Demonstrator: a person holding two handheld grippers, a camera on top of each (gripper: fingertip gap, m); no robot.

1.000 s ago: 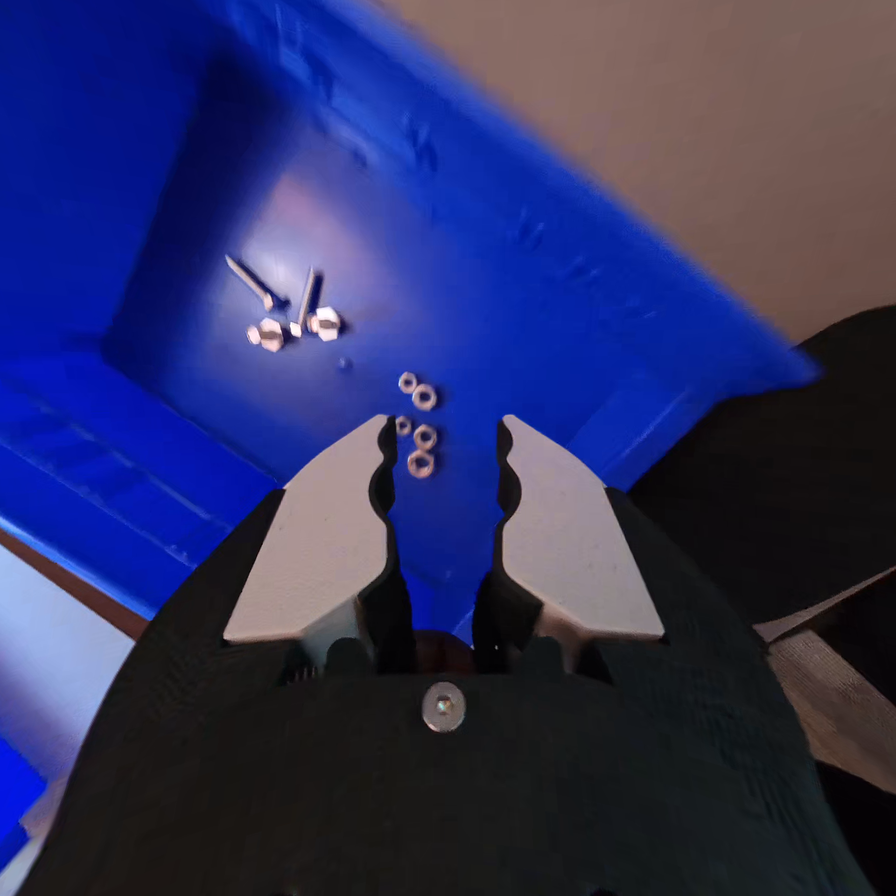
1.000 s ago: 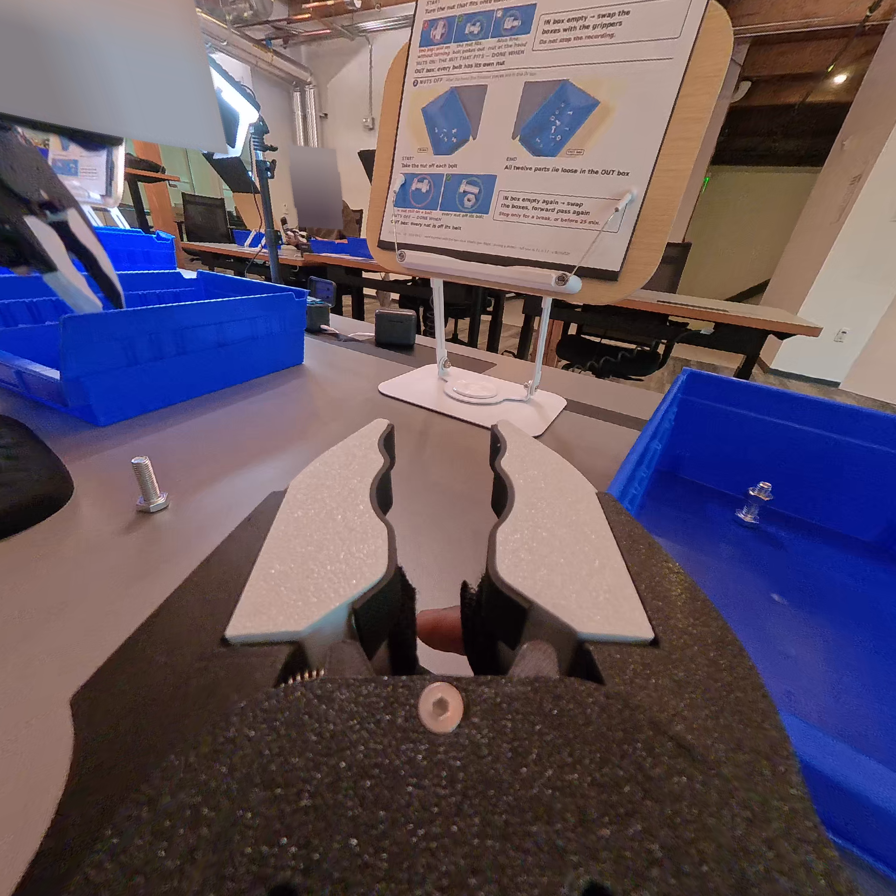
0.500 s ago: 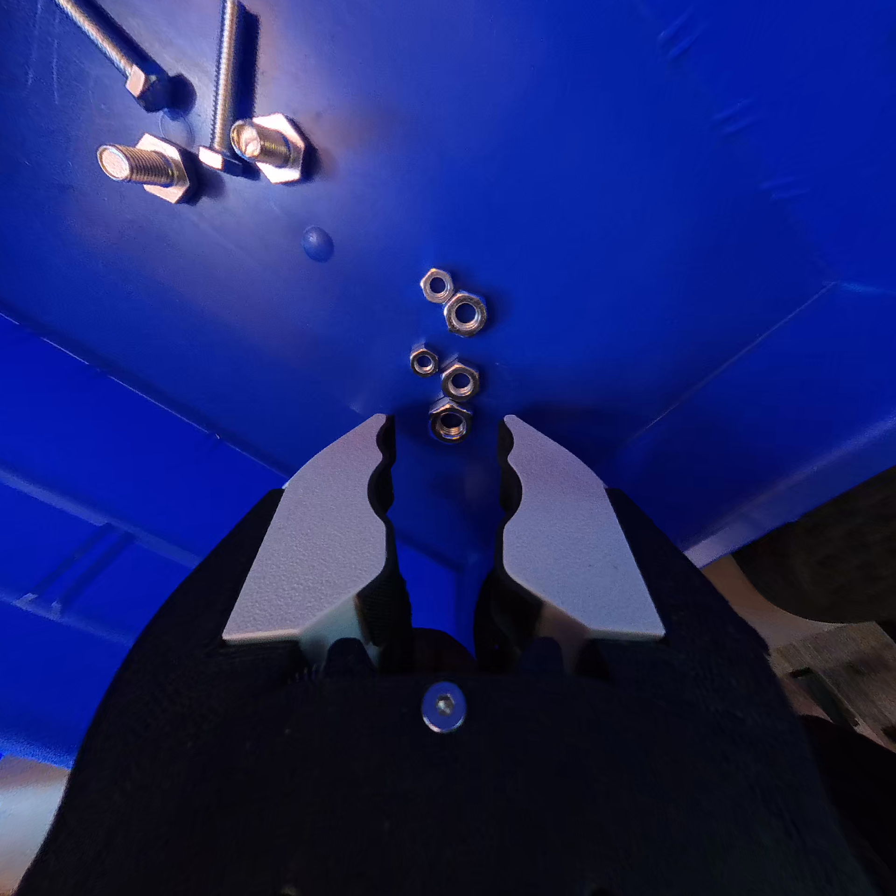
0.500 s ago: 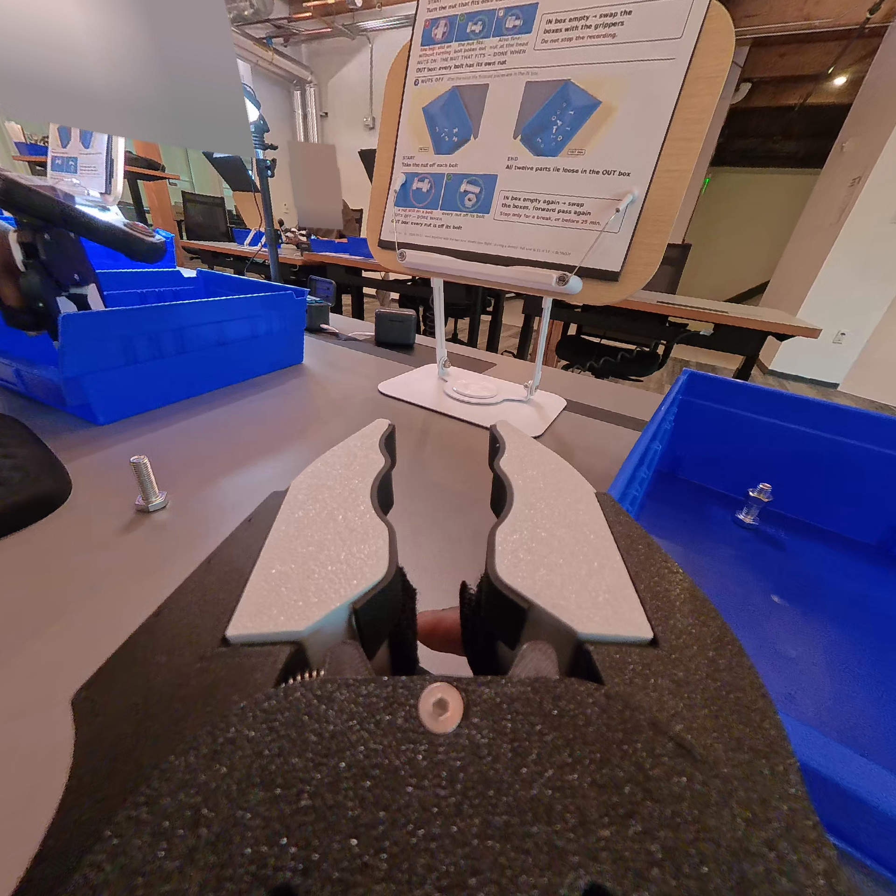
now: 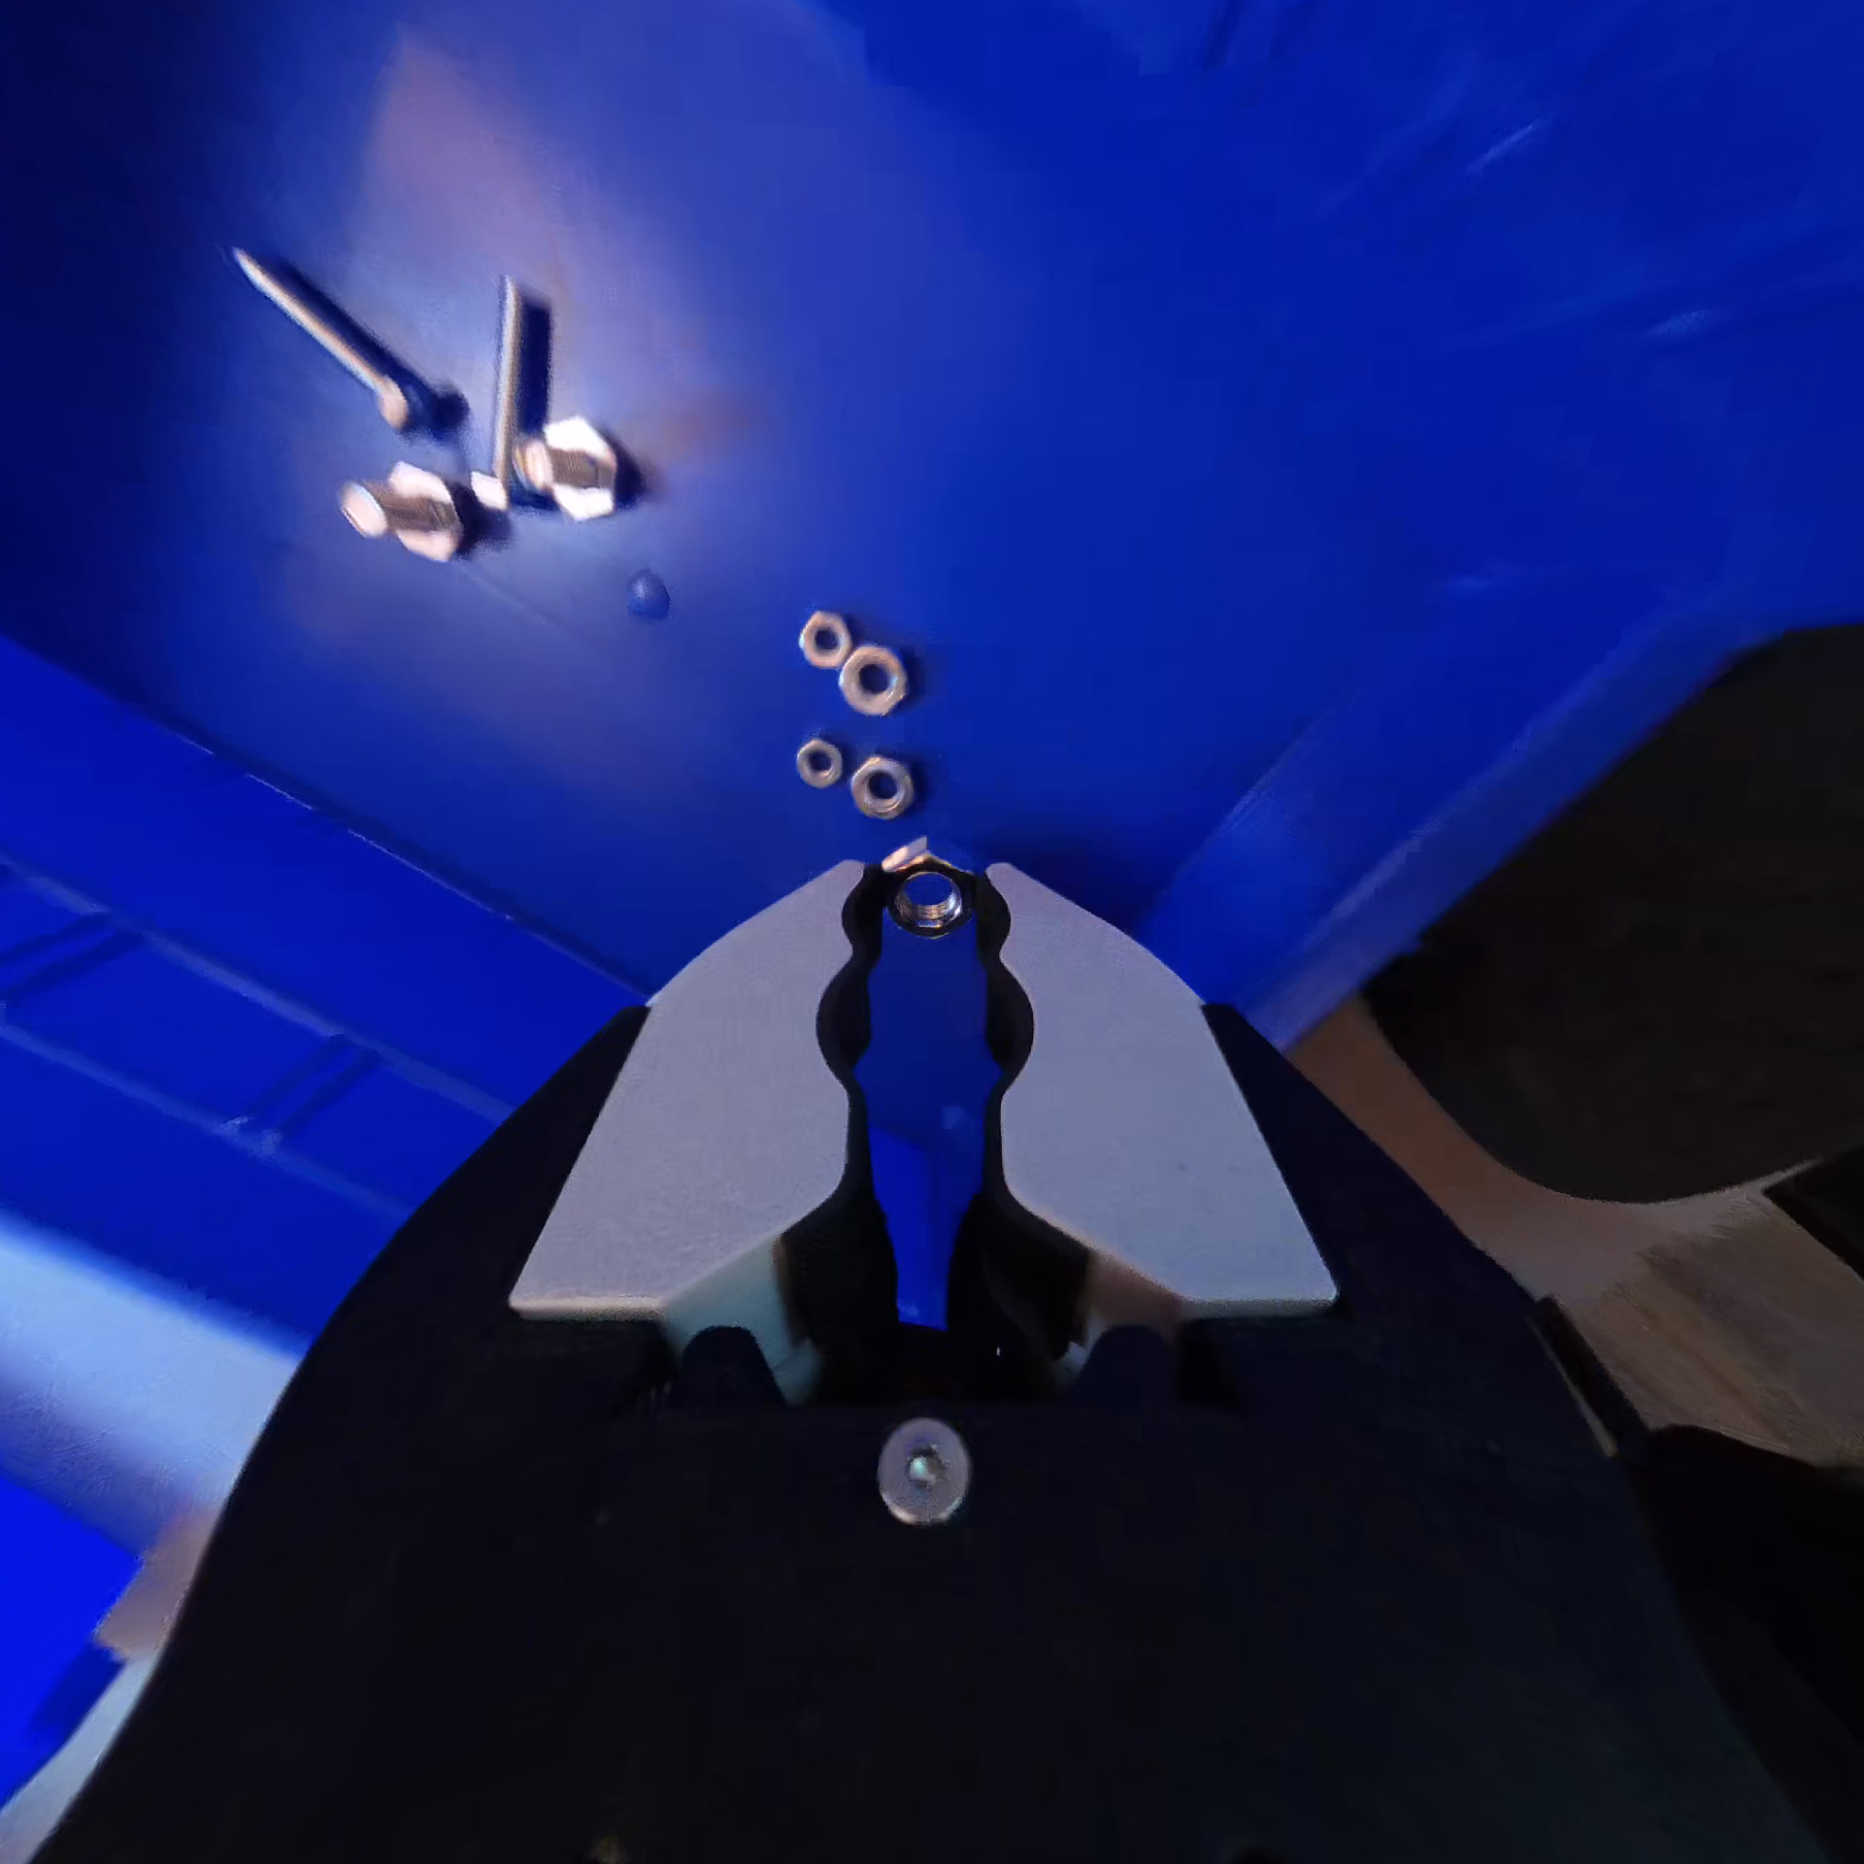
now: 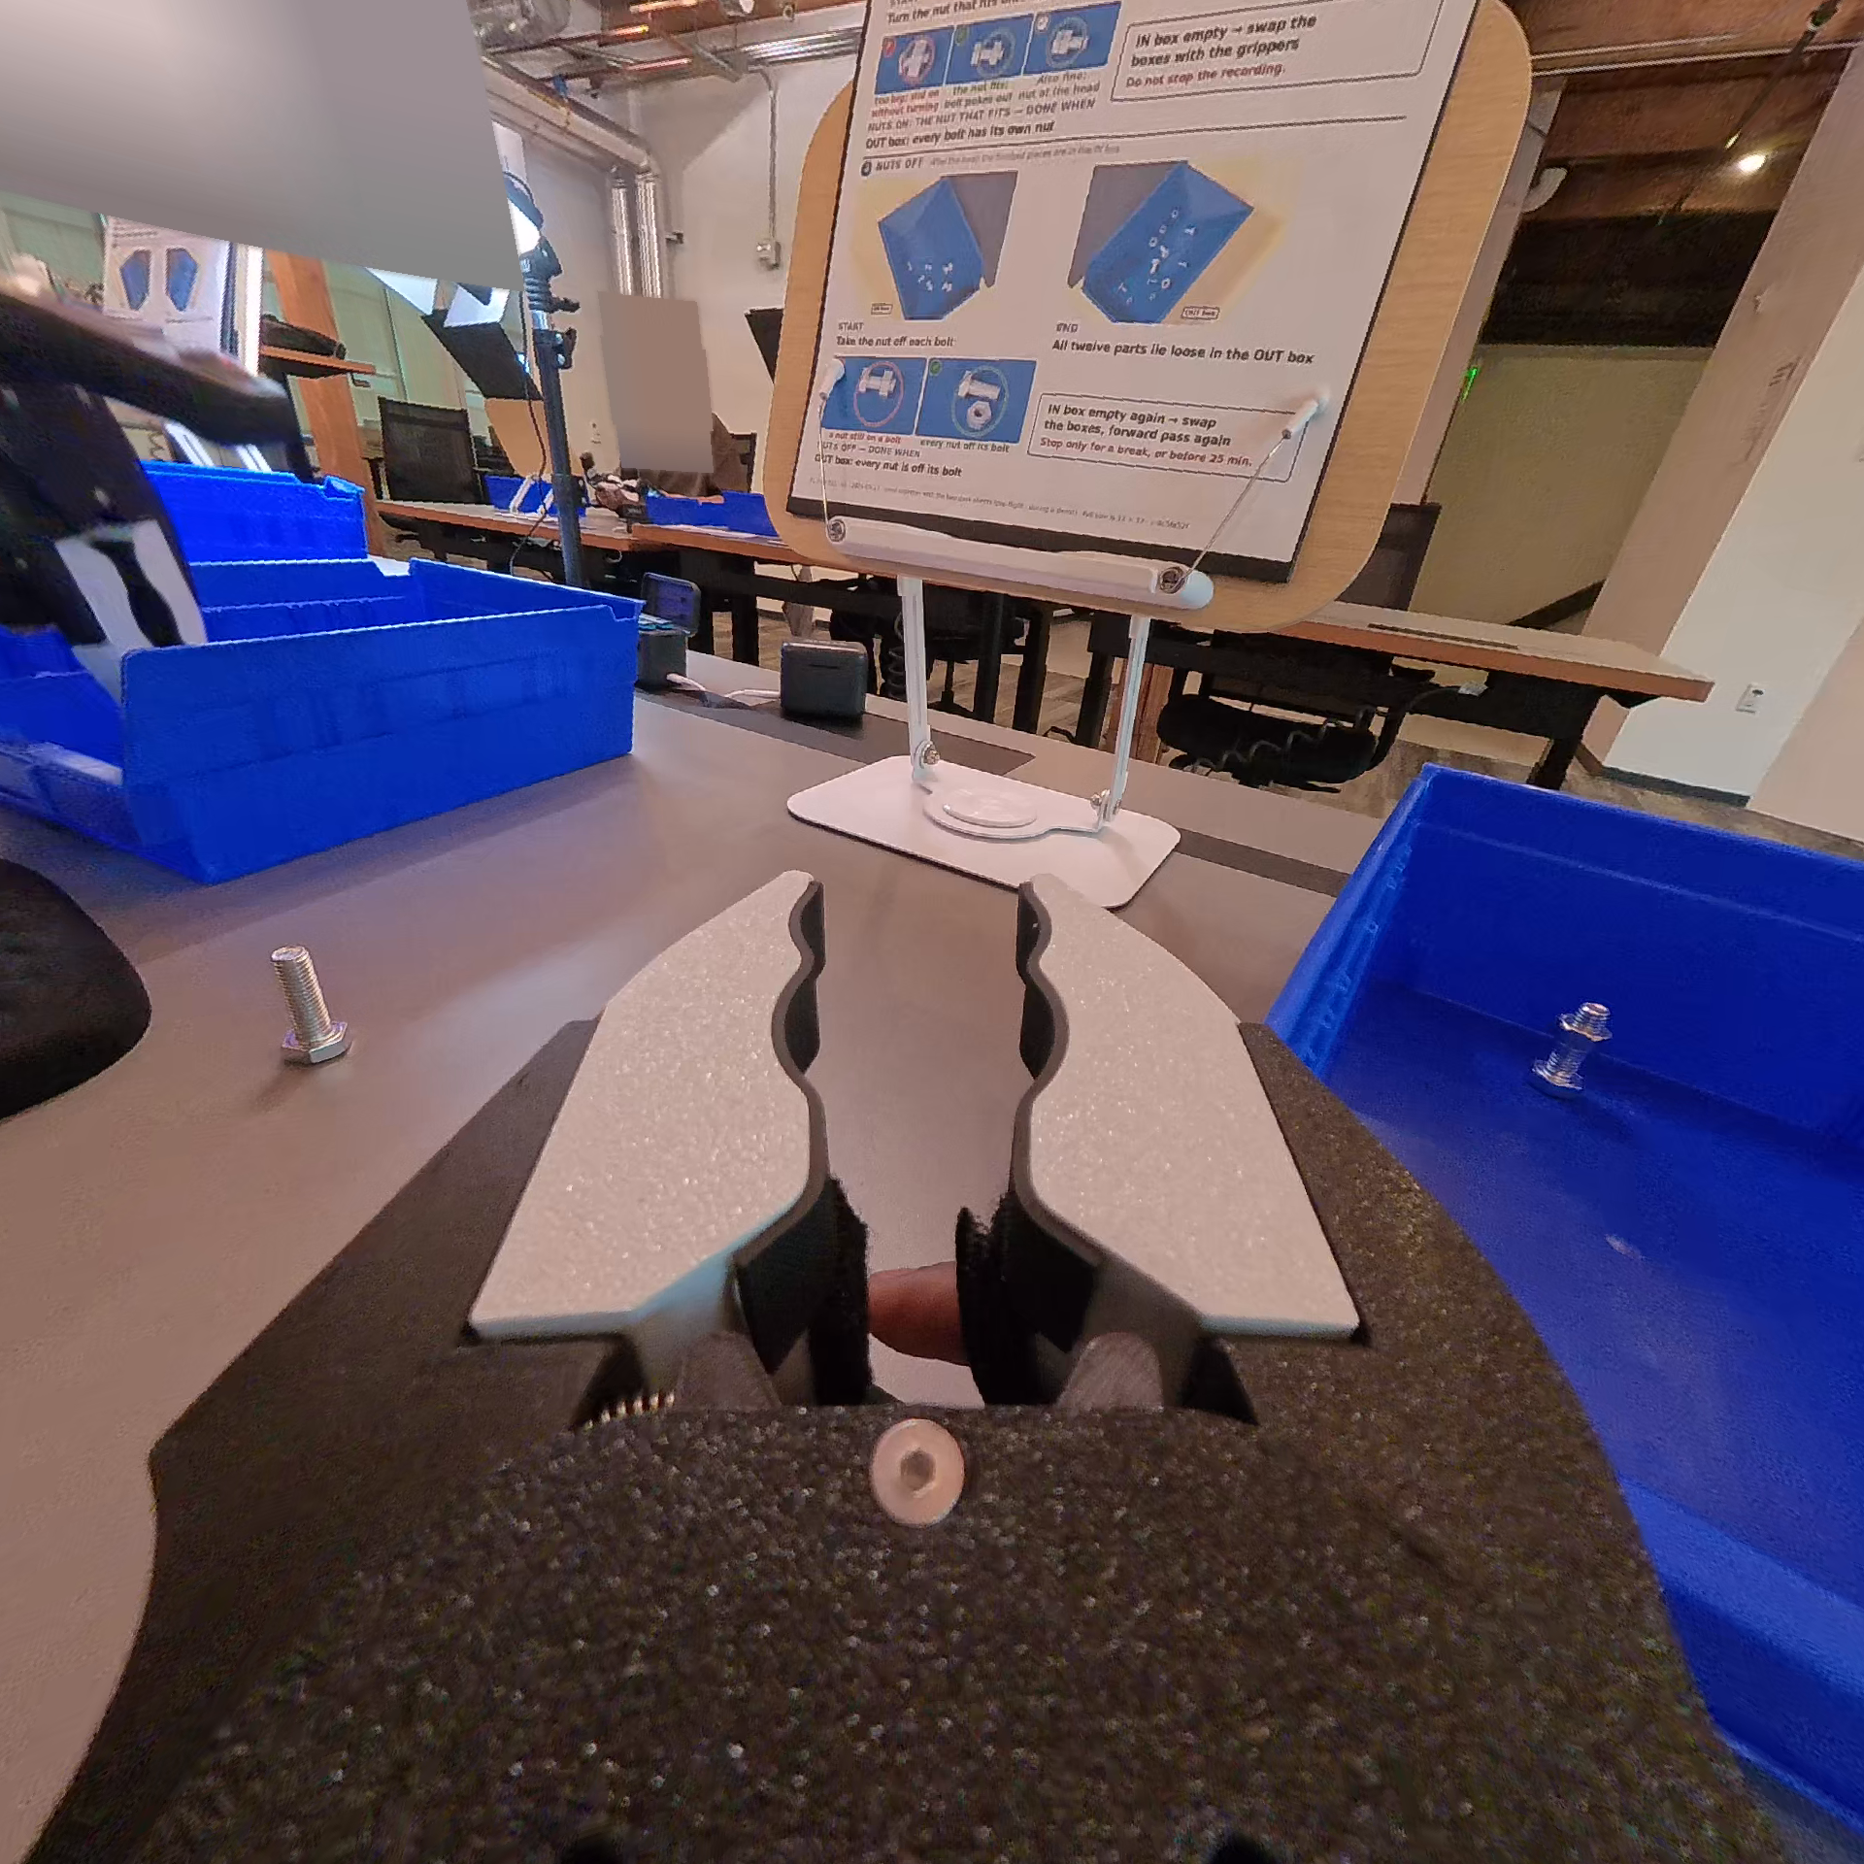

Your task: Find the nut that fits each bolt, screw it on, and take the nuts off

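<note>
My left gripper [image 5: 926, 888] is shut on a steel nut [image 5: 928, 903] at its fingertips, inside the blue bin [image 5: 1110, 353]. Several loose nuts [image 5: 872, 681] lie on the bin floor just beyond the tips. Several bolts [image 5: 565, 469] lie farther off at the upper left. My right gripper [image 6: 918, 908] is open and empty above the grey table [image 6: 504, 938]. A bolt [image 6: 311, 1004] stands on its head on the table to its left. The left gripper [image 6: 111, 575] shows in the right wrist view, in the left blue bin [image 6: 383, 706].
A second blue bin [image 6: 1614, 1160] at the right holds a bolt with a nut on it [image 6: 1568, 1049]. An instruction board on a white stand [image 6: 988, 817] is straight ahead. A black object [image 6: 50, 988] lies at the left edge. Left tips to right tips: about 45 cm.
My left gripper has closed on the nearest nut and lifted it a little off the bin floor. My right gripper has stayed put and open.
</note>
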